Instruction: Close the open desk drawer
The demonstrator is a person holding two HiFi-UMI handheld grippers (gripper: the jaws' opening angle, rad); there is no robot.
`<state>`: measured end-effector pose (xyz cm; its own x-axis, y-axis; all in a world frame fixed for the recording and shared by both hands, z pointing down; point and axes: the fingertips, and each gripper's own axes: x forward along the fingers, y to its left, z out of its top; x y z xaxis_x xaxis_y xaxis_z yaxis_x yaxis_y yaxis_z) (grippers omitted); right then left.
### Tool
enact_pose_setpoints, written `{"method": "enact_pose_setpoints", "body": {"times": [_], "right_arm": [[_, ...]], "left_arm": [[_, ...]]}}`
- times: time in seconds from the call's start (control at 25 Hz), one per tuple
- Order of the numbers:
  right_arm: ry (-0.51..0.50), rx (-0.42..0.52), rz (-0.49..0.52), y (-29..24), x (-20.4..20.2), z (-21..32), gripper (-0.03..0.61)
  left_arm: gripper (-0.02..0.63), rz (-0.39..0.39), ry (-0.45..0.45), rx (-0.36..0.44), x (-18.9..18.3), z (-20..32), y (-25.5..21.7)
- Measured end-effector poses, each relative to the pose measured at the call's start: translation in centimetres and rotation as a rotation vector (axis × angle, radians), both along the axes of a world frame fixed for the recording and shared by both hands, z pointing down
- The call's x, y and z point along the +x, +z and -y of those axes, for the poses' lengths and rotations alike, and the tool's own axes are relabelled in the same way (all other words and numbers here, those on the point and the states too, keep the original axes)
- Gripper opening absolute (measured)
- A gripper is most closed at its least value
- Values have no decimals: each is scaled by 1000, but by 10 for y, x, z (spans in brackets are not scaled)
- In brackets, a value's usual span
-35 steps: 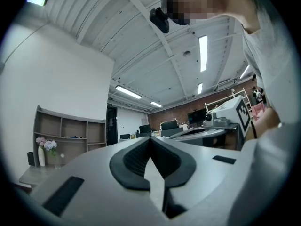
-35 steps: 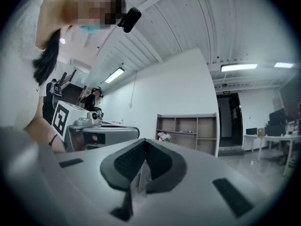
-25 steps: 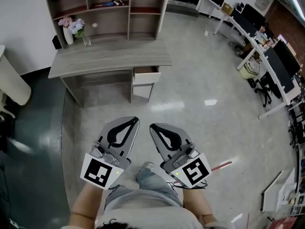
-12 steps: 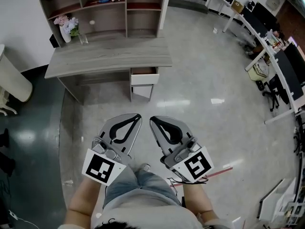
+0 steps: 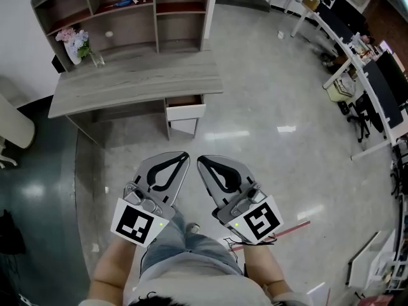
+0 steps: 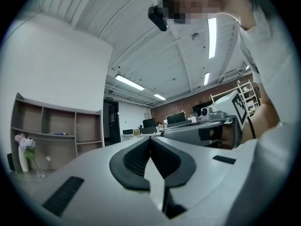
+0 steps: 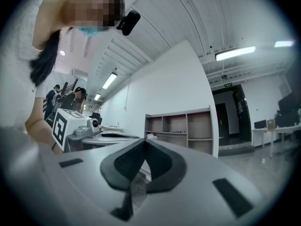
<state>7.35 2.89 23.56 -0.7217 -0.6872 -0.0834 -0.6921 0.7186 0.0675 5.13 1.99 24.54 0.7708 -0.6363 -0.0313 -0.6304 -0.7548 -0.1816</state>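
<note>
Jaws of the grey left gripper (image 5: 180, 158) and grey right gripper (image 5: 202, 160) are pressed together, tips touching, nothing between them. Both hang side by side above the pale polished floor (image 5: 255, 145), well apart from the white-fronted open drawer (image 5: 185, 112) under the grey wood-grain surface (image 5: 127, 81).

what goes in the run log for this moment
drawer: open | left gripper: shut, empty | right gripper: shut, empty | contact: none
</note>
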Motion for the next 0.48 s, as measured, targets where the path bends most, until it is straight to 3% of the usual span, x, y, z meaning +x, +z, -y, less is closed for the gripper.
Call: {"method": "enact_pose_setpoints", "body": {"times": [0.48], "right_arm": [[58, 18, -1, -16, -20, 111, 9]], "left_arm": [[11, -5, 58, 33, -21, 108, -13]]}}
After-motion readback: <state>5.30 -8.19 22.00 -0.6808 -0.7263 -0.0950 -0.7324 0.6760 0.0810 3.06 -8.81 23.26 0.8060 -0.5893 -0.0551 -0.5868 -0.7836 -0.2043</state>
